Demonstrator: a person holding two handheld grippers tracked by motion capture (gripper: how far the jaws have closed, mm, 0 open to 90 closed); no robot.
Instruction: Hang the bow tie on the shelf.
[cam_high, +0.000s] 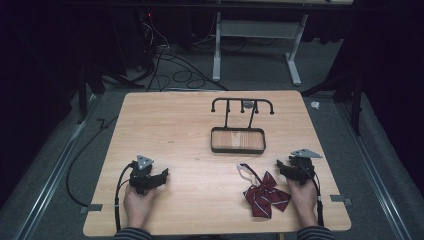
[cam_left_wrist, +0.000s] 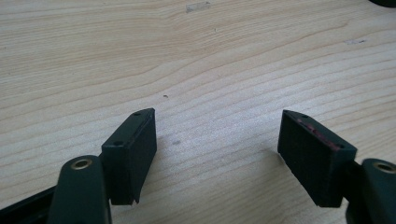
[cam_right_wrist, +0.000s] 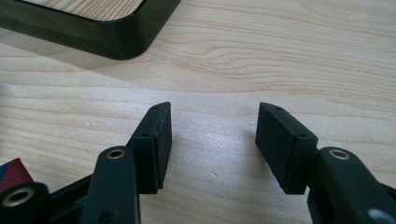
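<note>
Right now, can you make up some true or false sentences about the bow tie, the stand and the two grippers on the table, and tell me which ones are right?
1. The dark red striped bow tie lies on the wooden table. True.
2. The bow tie hangs from a hook of the black hook stand. False: it lies flat on the table, nearer the person than the stand.
3. The right gripper has its jaws open with nothing between them. True.
4. The left gripper is clamped on the bow tie. False: its jaws are open over bare wood, far from the bow tie.
5. The stand has a tray at its base. True.
</note>
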